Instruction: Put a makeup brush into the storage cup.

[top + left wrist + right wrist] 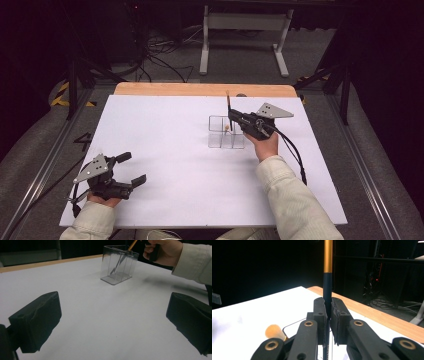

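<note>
A clear plastic organizer [222, 133] with several compartments stands on the white board, right of centre; it is also in the left gripper view [118, 263]. My right gripper [231, 119] hovers over its far side, shut on a thin dark stick with a gold upper part [327, 277], held upright [228, 102]. In the right gripper view the jaws [328, 312] clamp the dark barrel. A tan rounded tip [274, 331] sits low beside them, over the organizer [227, 128]. My left gripper [133, 168] rests at the near left, open and holding nothing [113, 320].
The white board [165, 140] covers a wooden table whose far edge [200, 89] shows. Black cables trail from both grippers. Beyond the table are a white stand's legs [245, 45] and floor cables. The person's right sleeve [295, 200] crosses the near right.
</note>
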`<state>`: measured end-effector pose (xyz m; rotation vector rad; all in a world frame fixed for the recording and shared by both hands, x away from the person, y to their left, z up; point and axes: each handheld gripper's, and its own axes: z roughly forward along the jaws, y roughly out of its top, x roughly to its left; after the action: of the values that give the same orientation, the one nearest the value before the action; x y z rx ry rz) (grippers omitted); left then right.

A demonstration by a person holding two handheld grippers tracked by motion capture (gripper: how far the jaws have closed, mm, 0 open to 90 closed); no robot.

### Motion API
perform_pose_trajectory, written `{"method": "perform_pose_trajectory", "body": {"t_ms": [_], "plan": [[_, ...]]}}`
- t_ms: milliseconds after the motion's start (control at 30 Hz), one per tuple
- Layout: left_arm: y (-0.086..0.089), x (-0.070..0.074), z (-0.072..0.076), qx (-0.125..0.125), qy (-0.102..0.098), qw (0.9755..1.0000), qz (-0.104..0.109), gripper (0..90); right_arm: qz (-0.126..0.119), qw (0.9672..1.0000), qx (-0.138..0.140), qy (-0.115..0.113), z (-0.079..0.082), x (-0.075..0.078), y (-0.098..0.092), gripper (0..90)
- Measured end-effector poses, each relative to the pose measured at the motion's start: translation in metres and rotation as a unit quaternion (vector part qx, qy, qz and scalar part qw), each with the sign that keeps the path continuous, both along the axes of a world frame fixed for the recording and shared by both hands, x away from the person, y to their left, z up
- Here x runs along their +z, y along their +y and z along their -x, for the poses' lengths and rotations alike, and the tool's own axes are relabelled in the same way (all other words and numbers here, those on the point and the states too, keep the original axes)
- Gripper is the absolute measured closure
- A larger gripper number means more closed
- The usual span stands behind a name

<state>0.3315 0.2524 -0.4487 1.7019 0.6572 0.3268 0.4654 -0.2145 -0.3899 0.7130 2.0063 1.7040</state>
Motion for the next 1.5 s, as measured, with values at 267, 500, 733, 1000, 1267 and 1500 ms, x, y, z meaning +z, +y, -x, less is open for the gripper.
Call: {"method": "perform_pose_trajectory", "body": {"t_ms": [267,500,733,1000,1267,1500], "plan": [[0.0,0.0,0.0,0.001,0.001,1.0,0.0,0.5,0.008,0.9999,-0.004,0.008,-0.001,-0.005,0.001,83.0],[0.0,0.0,0.0,0.0,0.0,1.0,0.0,0.6,0.006,0.9998,-0.007,0.016,0.0,-0.01,-0.001,83.1],[0.0,0.0,0.0,0.0,0.001,1.0,0.0,0.6,0.01,0.9997,-0.008,0.023,0.0,-0.015,-0.002,83.1],[0.0,0.0,0.0,0.001,0.001,1.0,0.0,0.6,0.013,0.9996,-0.009,0.026,0.0,-0.016,-0.002,83.0],[0.0,0.0,0.0,0.0,0.001,1.0,0.0,0.6,0.017,0.9993,-0.01,0.031,0.0,-0.019,-0.003,82.9],[0.0,0.0,0.0,0.0,0.001,1.0,0.001,0.6,0.007,0.9994,-0.019,0.028,-0.001,-0.016,-0.004,58.8]]}}
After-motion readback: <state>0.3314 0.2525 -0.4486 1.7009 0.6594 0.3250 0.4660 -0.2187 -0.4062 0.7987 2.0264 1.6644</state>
